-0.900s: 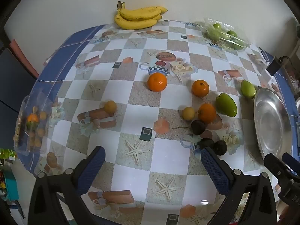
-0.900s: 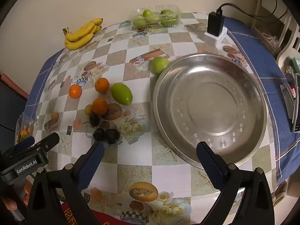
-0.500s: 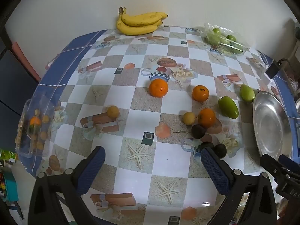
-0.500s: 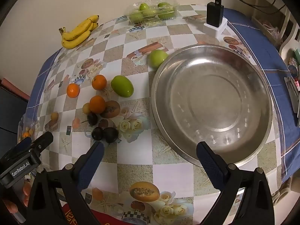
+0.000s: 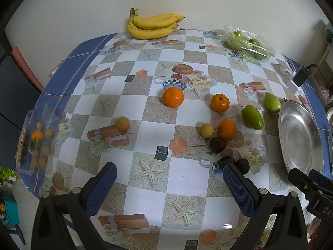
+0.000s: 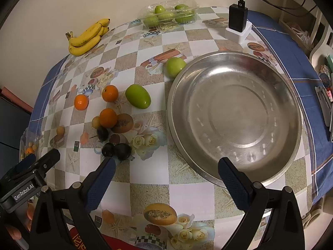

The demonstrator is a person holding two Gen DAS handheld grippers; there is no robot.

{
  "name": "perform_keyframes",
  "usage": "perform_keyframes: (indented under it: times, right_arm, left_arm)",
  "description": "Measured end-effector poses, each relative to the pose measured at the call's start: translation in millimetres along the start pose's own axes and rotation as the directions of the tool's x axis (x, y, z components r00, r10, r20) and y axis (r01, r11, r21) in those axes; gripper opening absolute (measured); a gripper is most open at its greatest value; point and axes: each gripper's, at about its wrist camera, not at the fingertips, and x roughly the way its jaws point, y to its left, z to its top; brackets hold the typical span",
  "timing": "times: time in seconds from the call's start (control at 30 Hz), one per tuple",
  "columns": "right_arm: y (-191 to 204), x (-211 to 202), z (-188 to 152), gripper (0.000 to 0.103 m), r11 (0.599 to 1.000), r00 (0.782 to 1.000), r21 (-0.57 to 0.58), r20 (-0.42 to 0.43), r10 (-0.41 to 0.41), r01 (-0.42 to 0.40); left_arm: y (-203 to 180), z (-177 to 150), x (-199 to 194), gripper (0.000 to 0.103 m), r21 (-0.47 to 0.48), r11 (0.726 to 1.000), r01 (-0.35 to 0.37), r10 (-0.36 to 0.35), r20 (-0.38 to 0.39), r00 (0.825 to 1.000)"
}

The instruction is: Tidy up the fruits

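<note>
I see a black charger (image 6: 237,18) on a white block (image 6: 239,33), cable attached. It sits on the patterned tablecloth (image 6: 149,179) near the far edge.

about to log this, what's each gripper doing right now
left gripper: open, holding nothing
right gripper: open, holding nothing

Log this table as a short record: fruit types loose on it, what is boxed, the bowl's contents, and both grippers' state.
loose oranges: three, e.g. orange
loose green fruits: two, e.g. green fruit
dark fruits: three, e.g. dark fruit
bananas: bunch by the wall
clear box: green fruits inside
steel bowl: empty
left gripper: open, holding nothing
right gripper: open, holding nothing
</note>
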Motion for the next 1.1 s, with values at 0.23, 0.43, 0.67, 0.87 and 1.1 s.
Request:
perform_keyframes:
  times: [0.23,0.43,0.67,0.87,1.1]
  right_arm:
    - [-0.2,-0.2,0.4,0.099,1.0,1.0,0.001,0.0,0.0,0.0]
    - [-0.4,0.0,0.1,0.099,1.0,1.0,0.003,0.0,0.0,0.0]
    - [-1.4,-0.2,0.5,0.099,1.0,1.0,0.005,-0.001,0.0,0.0]
    - [-1.4,-0.2,0.4,0.099,1.0,1.0,0.004,-0.001,0.0,0.0]
    - [-1.3,-0.7,0.4,0.099,1.0,1.0,0.005,0.0,0.0,0.0]
  left_arm:
    - [1.5,0.8,0.7,0.103,0.002,1.0,0.003,-0.003,-0.005,1.0]
    - [3.0,0.7,1.5,0.103,-0.003,1.0,-0.009,0.009,-0.008,1.0]
    - [2.3,-1.1,0.8,0.103,-0.004,1.0,-0.026,0.026,-0.003,1.0]
    - [5.1,-1.4,0.5,0.103,-0.013,0.999,-0.03,0.03,-0.004,1.0]
    - [5.8,-1.9,-0.9,0.103,-0.017,0.999,-0.042,0.042,0.005,0.999]
